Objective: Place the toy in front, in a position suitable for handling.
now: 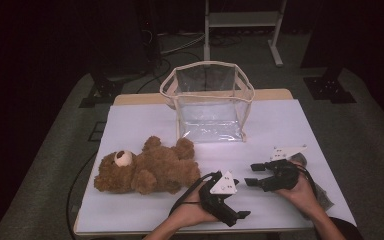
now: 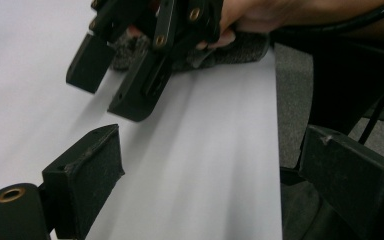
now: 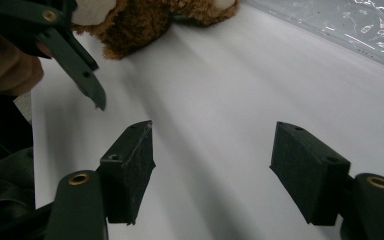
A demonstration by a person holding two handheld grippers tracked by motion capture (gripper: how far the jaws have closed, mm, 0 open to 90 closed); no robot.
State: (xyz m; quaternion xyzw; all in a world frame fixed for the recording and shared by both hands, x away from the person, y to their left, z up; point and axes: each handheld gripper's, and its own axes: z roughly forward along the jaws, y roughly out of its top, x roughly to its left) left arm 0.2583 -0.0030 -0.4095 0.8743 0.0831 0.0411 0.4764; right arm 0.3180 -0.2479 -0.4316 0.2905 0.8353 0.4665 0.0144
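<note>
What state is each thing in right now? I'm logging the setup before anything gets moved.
teddy bear: lying on the white table cover, untouched.
clear bag: upright, top open, empty.
left gripper: jaws open, holding nothing.
right gripper: jaws open, holding nothing.

A dark lab: a white-topped table (image 1: 290, 125), floor cables (image 1: 180, 45) and stand legs (image 1: 242, 20).

My two matte-black plastic tongs (image 1: 239, 200) (image 1: 254, 174) carry brass-ringed screw holes, felt-faced block tips, pale grey three-cornered top plates and trailing black cables.
</note>
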